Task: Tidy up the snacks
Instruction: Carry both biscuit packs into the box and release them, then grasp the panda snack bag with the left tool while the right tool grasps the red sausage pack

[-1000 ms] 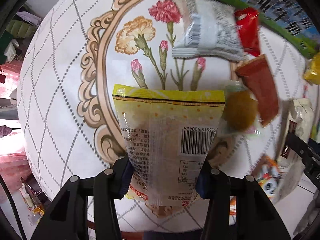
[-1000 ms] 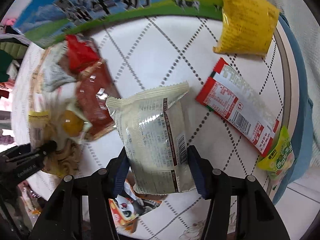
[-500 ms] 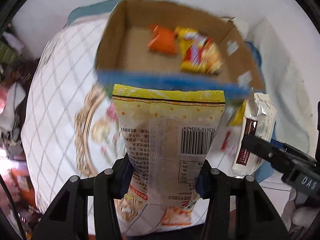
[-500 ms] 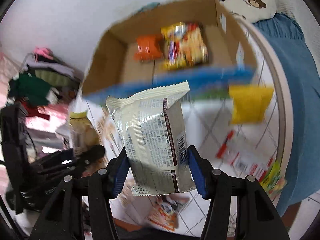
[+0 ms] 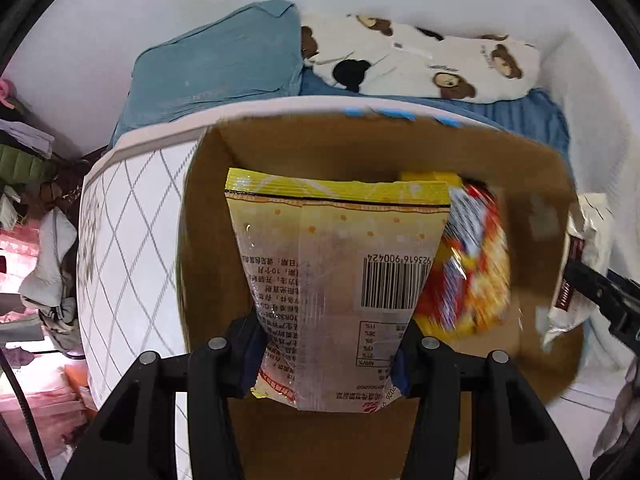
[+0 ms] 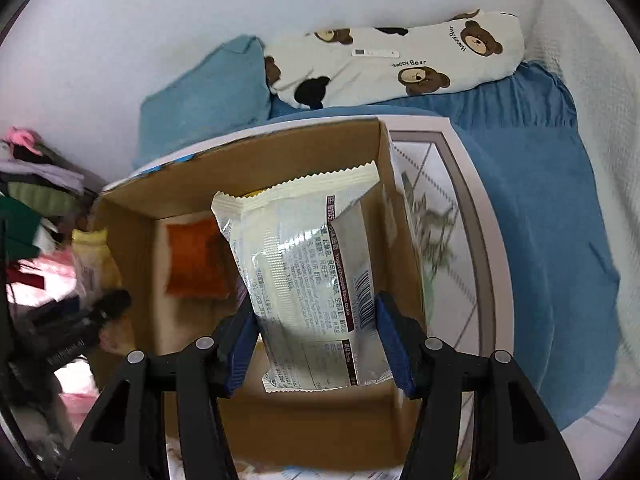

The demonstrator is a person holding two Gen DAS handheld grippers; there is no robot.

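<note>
Both claws have swung away from the scatter of snacks on the flowered bench top since a second ago, and they now hang over the open cardboard box (image 5: 208, 240), each with the same packet it held then.

Left claw (image 5: 327, 354) is pinching the yellow-topped packet (image 5: 340, 272) by its lower part, barcode side toward the camera, blue pads pressed against both edges. That packet hangs above the box interior, covering its left half in the left wrist view. At 3 o'clock from it, down inside the box, lies a red and yellow snack bag (image 5: 468, 264), blurred.

Right claw (image 6: 316, 344) is pinching the silvery white cookie packet (image 6: 304, 272), its zigzag top seam pointing to 12 o'clock, also above the box. At 9 o'clock from it an orange packet (image 6: 196, 260) lies flat on the box floor. Further out at 9 o'clock, the other claw with its yellow packet shows at the box's left wall, blurred.

Under the box is the bench (image 6: 460, 240) with its diamond-lined white cloth and grey rim. Beyond it, toward 12 o'clock, a bed carries a blue blanket (image 6: 540, 220), a blue pillow (image 5: 224, 64) and a white bear-print pillow (image 6: 400, 60) against the white wall. Piled clothes (image 6: 36, 192) sit at 9 o'clock.
</note>
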